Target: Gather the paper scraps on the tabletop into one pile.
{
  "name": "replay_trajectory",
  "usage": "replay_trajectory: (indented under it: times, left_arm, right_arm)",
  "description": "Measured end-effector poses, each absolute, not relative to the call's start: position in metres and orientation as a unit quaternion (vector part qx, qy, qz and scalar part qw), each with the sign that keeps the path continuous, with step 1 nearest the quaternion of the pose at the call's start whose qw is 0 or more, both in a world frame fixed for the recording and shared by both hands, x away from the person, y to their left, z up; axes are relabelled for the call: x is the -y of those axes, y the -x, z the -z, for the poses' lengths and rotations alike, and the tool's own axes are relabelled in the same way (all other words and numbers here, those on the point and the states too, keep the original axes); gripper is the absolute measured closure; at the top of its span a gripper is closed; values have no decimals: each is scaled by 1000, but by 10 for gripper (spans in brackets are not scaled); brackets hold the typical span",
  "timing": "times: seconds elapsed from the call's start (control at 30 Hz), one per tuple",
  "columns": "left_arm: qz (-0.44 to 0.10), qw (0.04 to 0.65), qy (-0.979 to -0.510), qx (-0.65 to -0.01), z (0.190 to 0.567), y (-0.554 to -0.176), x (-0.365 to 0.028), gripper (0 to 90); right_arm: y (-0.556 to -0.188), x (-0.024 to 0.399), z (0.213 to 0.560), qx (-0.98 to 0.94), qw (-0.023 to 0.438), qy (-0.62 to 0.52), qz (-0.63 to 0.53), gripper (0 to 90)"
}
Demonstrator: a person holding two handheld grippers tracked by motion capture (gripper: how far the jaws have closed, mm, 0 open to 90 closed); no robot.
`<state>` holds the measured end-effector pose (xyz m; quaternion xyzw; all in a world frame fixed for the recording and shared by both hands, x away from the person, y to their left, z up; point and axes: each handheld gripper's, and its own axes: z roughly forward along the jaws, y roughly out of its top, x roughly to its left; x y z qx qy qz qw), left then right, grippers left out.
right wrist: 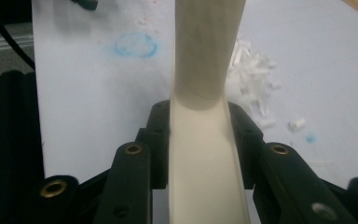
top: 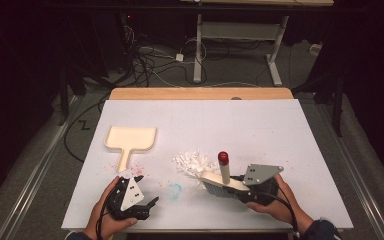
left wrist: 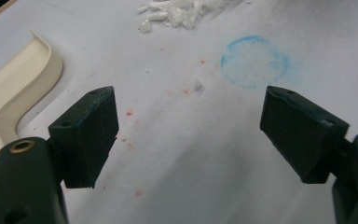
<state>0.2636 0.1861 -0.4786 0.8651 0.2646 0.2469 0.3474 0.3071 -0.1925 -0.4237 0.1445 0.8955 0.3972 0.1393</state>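
White tabletop (top: 260, 125): my right gripper (top: 247, 189) clamped on brush (top: 219, 181), scrap pile (top: 192, 161) just ahead; dustpan (top: 129, 139) probably nearer left gripper (top: 139, 202), jaws apart.

Cream plastic brush (top: 223, 183) with a red-capped upright handle, bristles down near the tabletop's front edge, touching the white shredded scraps (top: 194, 162).
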Motion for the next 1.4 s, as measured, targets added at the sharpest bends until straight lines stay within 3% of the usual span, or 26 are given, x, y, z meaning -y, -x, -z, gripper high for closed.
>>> replay_trajectory:
  times: [0.2, 0.37, 0.5, 0.8, 0.97, 1.4]
  left_arm:
    - [-249, 350, -862, -268, 478, -263, -189, 181]
    - [-258, 368, -848, -282, 473, -261, -197, 178]
    - [-264, 383, -837, -288, 469, -259, -202, 176]
    - [-269, 389, -828, -301, 470, -259, -214, 174]
    - [-271, 389, -825, -306, 470, -259, -217, 175]
    - [-251, 361, -855, -275, 477, -259, -198, 175]
  right_arm:
    - [-323, 172, 419, -888, 149, -136, -414, 681]
    - [-316, 160, 406, -870, 163, -139, -443, 680]
    - [-310, 143, 399, -850, 148, -148, -483, 680]
    - [-305, 67, 437, -862, 103, -159, -471, 680]
    - [-304, 52, 444, -858, 116, -176, -469, 681]
    - [-332, 96, 429, -847, 154, -259, -439, 680]
